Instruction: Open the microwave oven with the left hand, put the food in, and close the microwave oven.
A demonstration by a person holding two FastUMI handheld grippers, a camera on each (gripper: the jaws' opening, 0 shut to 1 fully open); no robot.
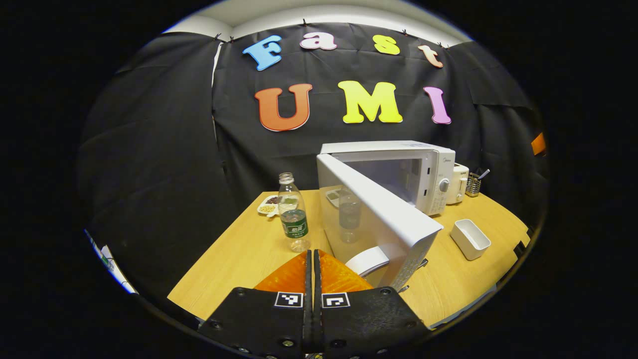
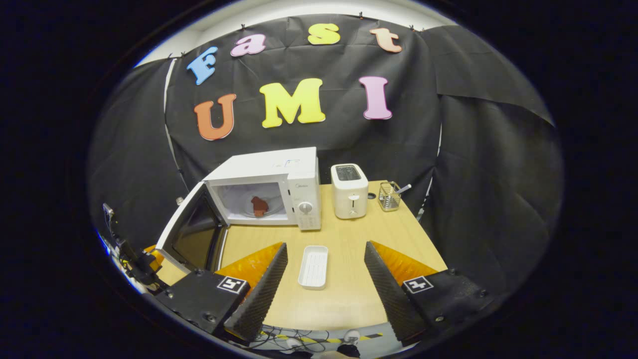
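in the left gripper view, the left gripper (image 1: 313, 279) has its fingers pressed together with nothing between them. just ahead and slightly right stands the swung-open white door (image 1: 379, 219) of the boxy white microwave oven (image 1: 398, 174), its free edge nearest the fingertips and its long edge running away toward the hinge. a clear plastic water bottle (image 1: 293, 212) stands left of the door on the light wooden table (image 1: 239, 259).

in the right gripper view, the right gripper (image 2: 324, 274) is spread wide and empty, a white rectangular plastic tray (image 2: 313, 267) lying empty on the table between its fingers. the reddish-brown piece of food (image 2: 258, 206) already sits inside the oven cavity. judging by this, closing remains, and the left gripper is nearer the door.
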